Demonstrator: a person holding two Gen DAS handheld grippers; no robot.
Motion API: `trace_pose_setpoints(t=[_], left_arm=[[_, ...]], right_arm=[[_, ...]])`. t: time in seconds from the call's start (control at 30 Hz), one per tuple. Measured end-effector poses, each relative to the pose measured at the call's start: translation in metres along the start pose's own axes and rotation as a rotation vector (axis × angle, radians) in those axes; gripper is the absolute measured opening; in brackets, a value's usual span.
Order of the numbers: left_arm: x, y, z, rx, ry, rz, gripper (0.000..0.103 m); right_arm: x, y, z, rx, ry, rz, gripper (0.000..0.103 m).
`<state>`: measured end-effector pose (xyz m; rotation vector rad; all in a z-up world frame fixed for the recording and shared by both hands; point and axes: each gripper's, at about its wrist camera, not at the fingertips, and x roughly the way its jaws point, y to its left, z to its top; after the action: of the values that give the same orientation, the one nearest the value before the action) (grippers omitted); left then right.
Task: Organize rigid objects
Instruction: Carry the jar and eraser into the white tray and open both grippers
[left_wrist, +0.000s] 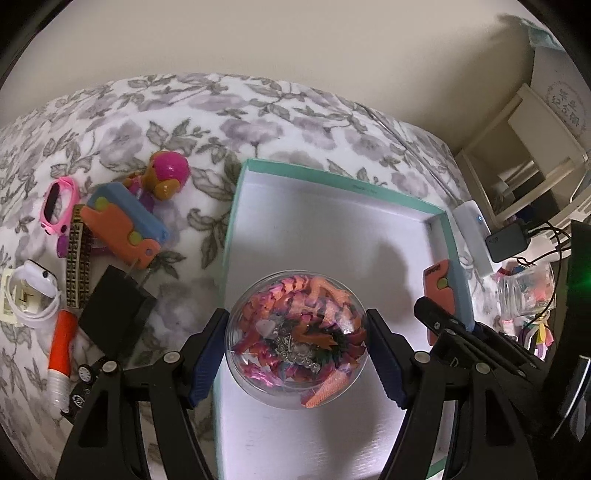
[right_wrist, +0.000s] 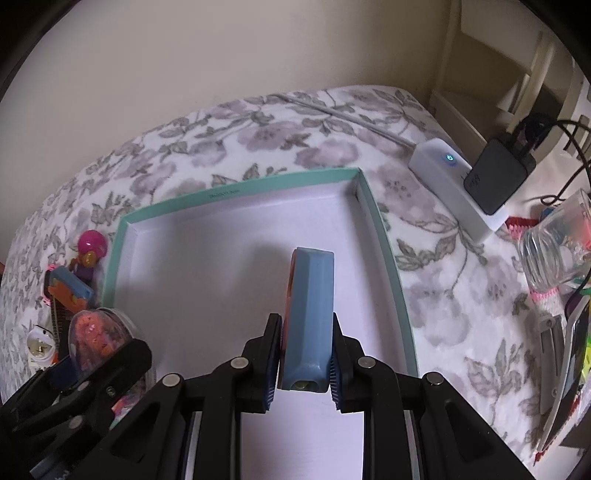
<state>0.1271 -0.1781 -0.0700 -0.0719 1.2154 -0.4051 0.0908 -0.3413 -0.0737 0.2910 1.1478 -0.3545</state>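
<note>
- Clamping both sets of jaws on cargo: left gripper (left_wrist: 297, 345) pinching a clear plastic ball (left_wrist: 296, 339) across its widest part, right gripper (right_wrist: 307, 356) squeezing a blue-and-orange toy block (right_wrist: 309, 314) by its 2 flat sides.
- Hovering both loads above the white floor of the teal-rimmed box (left_wrist: 236, 206); ball at the box's 6 o'clock end in the left wrist view, block near the middle in the right wrist view.
- Judging the step as placing: carrying 2 rigid items into the box, neither resting on the floor yet as far as shadows suggest.
- Needing next, probably: lowering to the cardboard, then easing the jaws apart, minding the smooth round ball, likely to roll.
- Leaving more clutter at 9 o'clock of the box on the fuzzy floral blanket (left_wrist: 192, 110): a second orange-blue block (left_wrist: 123, 225), a pink-helmeted figure (left_wrist: 164, 177), a pink watch (left_wrist: 59, 205), a matte black charger (left_wrist: 116, 310).
- Showing glossy shell, spiky orange-pink filling; block looking waxy, bevelled.
</note>
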Motion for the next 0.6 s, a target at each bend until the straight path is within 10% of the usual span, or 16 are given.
trace_pose_setpoints(t=[0.6], left_arm=[[0.014, -0.001, -0.006, 0.010, 0.030, 0.010, 0.074]], right_arm=[[0.018, -0.004, -0.004, 0.007, 0.081, -0.021, 0.025]])
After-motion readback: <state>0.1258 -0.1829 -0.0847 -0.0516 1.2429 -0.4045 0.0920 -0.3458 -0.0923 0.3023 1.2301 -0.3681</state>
